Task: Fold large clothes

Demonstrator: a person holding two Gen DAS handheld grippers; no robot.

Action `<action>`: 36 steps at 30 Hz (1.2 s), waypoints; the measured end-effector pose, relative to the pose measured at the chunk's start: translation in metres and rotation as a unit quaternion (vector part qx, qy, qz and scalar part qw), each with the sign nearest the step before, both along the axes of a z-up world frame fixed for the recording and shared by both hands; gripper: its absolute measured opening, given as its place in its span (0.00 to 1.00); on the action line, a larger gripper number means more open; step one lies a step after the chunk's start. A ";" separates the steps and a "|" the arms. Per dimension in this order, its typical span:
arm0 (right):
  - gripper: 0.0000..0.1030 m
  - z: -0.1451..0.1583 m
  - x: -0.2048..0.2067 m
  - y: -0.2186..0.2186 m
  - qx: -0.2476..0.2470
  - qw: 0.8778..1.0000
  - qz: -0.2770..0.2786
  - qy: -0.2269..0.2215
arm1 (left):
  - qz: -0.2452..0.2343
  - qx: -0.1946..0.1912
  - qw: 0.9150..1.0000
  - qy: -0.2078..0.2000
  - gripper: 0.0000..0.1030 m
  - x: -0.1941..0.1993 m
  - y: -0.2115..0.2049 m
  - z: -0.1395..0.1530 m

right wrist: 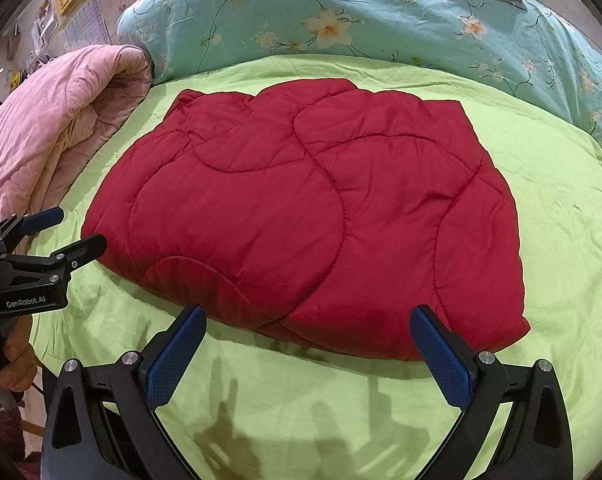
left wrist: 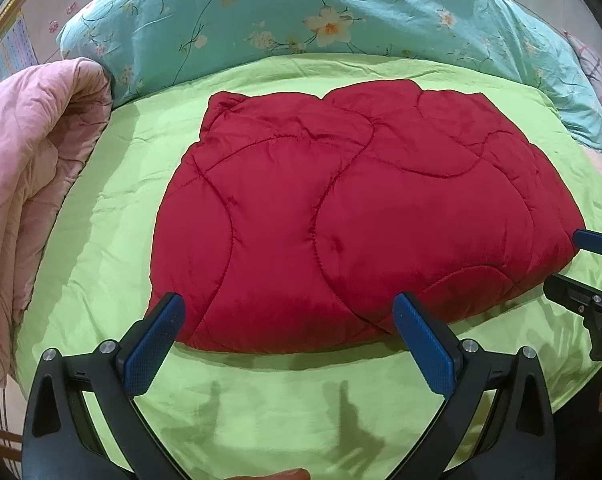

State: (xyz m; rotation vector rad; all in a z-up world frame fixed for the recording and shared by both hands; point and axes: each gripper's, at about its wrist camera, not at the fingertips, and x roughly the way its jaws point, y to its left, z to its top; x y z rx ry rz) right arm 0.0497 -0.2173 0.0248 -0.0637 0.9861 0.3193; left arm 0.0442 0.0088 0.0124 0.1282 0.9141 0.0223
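Note:
A red quilted garment (left wrist: 357, 216) lies folded into a thick block on the green sheet (left wrist: 261, 400); it also shows in the right wrist view (right wrist: 313, 220). My left gripper (left wrist: 289, 304) is open and empty, hovering just before the garment's near edge. It shows at the left of the right wrist view (right wrist: 75, 226). My right gripper (right wrist: 309, 316) is open and empty at the garment's near edge. It shows at the right edge of the left wrist view (left wrist: 569, 258).
A pink quilt (left wrist: 33, 184) is piled at the left. A teal floral duvet (left wrist: 341, 20) lies across the back of the bed. The green sheet (right wrist: 573, 264) extends to the right of the garment.

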 end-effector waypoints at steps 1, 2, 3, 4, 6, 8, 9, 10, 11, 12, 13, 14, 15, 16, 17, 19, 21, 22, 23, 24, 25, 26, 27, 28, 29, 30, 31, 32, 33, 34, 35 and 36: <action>0.99 0.000 0.000 0.000 0.000 1.000 -0.001 0.000 | 0.000 0.001 1.000 0.000 1.00 0.000 0.000 0.000; 0.99 0.000 0.000 0.000 0.000 1.000 -0.001 0.000 | 0.001 0.001 1.000 0.000 1.00 0.000 0.000 -0.001; 0.99 0.000 0.000 0.001 0.000 1.000 -0.001 0.001 | 0.001 0.001 1.000 -0.001 1.00 0.000 0.000 -0.001; 0.99 0.000 0.000 0.001 0.000 1.000 0.000 0.001 | 0.001 0.001 1.000 -0.001 1.00 0.000 0.000 -0.001; 0.99 0.000 0.000 0.001 0.000 1.000 0.001 0.001 | 0.002 0.002 1.000 0.000 1.00 0.000 0.000 -0.001; 0.99 0.000 0.000 0.002 -0.001 1.000 0.002 0.000 | 0.001 0.001 1.000 -0.001 1.00 0.000 0.001 -0.001; 0.99 -0.001 0.001 0.002 0.000 1.000 0.003 0.000 | 0.002 0.002 1.000 -0.001 1.00 0.000 0.001 -0.001; 0.99 -0.001 0.001 0.002 -0.001 1.000 0.003 0.001 | 0.002 0.002 1.000 -0.002 1.00 0.000 0.001 -0.001; 0.99 -0.001 0.001 0.002 -0.001 1.000 0.003 0.001 | 0.001 0.002 1.000 -0.002 1.00 0.000 0.001 -0.001; 0.99 -0.001 0.001 0.003 -0.001 1.000 0.003 0.000 | 0.002 0.002 1.000 -0.002 1.00 0.000 0.001 -0.001; 0.99 -0.001 0.001 0.003 -0.001 1.000 0.003 0.000 | 0.002 0.002 1.000 -0.002 1.00 0.000 0.001 -0.001; 0.99 -0.001 0.001 0.003 -0.001 1.000 0.002 0.000 | 0.002 0.002 1.000 -0.003 1.00 0.001 0.001 -0.001; 0.99 -0.001 0.000 0.003 0.000 1.000 0.002 0.000 | 0.001 0.001 1.000 -0.003 1.00 0.001 0.001 0.000; 0.99 -0.001 0.000 0.003 0.000 1.000 0.002 0.000 | 0.002 0.002 1.000 -0.004 1.00 0.001 0.001 0.000; 0.99 -0.001 0.000 0.003 0.000 1.000 0.002 0.000 | 0.001 0.003 1.000 -0.004 1.00 0.001 0.001 0.000; 0.99 -0.001 0.000 0.003 0.000 1.000 0.003 0.000 | 0.001 0.002 1.000 -0.005 1.00 0.001 0.000 0.001; 0.99 -0.001 0.000 0.004 -0.001 1.000 0.003 0.000 | 0.001 0.002 1.000 -0.005 1.00 0.001 0.000 0.001; 0.99 -0.001 0.000 0.004 -0.001 1.000 0.003 -0.001 | 0.000 0.002 1.000 -0.006 1.00 0.000 0.000 0.002; 0.99 -0.001 0.000 0.004 -0.001 1.000 0.003 0.000 | 0.000 0.002 1.000 -0.006 1.00 0.000 0.000 0.002; 0.99 -0.001 0.000 0.004 0.000 1.000 0.003 0.000 | 0.000 0.003 1.000 -0.006 1.00 0.000 -0.001 0.002; 0.99 -0.001 0.000 0.004 0.000 1.000 0.003 0.000 | 0.001 0.002 1.000 -0.007 1.00 0.000 -0.001 0.002; 0.99 0.000 0.000 0.004 -0.001 1.000 0.004 -0.001 | 0.000 0.002 1.000 -0.007 1.00 0.000 -0.001 0.003; 0.99 0.000 0.000 0.005 -0.001 1.000 0.004 -0.001 | 0.000 0.002 1.000 -0.007 1.00 0.000 -0.001 0.003; 0.99 0.001 0.000 0.005 -0.001 1.000 0.005 -0.002 | 0.001 0.003 1.000 -0.006 1.00 0.000 -0.001 0.003; 0.99 0.002 0.000 0.004 -0.001 1.000 0.005 -0.002 | 0.001 0.003 1.000 -0.007 1.00 0.000 -0.001 0.003; 0.99 0.002 0.000 0.004 -0.001 1.000 0.005 -0.002 | 0.001 0.003 1.000 -0.007 1.00 -0.001 -0.001 0.003; 0.99 0.002 0.000 0.004 -0.001 1.000 0.005 -0.002 | 0.001 0.003 1.000 -0.007 1.00 0.000 -0.001 0.003; 0.99 0.003 0.000 0.004 -0.001 1.000 0.005 -0.003 | 0.001 0.003 1.000 -0.007 1.00 0.000 -0.001 0.003; 0.99 0.002 0.000 0.004 -0.001 1.000 0.005 -0.003 | 0.001 0.003 1.000 -0.007 1.00 0.000 -0.001 0.003; 0.99 0.003 0.000 0.004 -0.001 1.000 0.005 -0.003 | 0.001 0.004 1.000 -0.007 1.00 0.000 -0.001 0.003; 0.99 0.003 0.000 0.004 -0.001 1.000 0.005 -0.003 | 0.001 0.004 1.000 -0.007 1.00 0.000 -0.001 0.003; 0.99 0.003 0.000 0.004 -0.002 1.000 0.005 -0.003 | 0.001 0.004 1.000 -0.007 1.00 -0.001 -0.001 0.003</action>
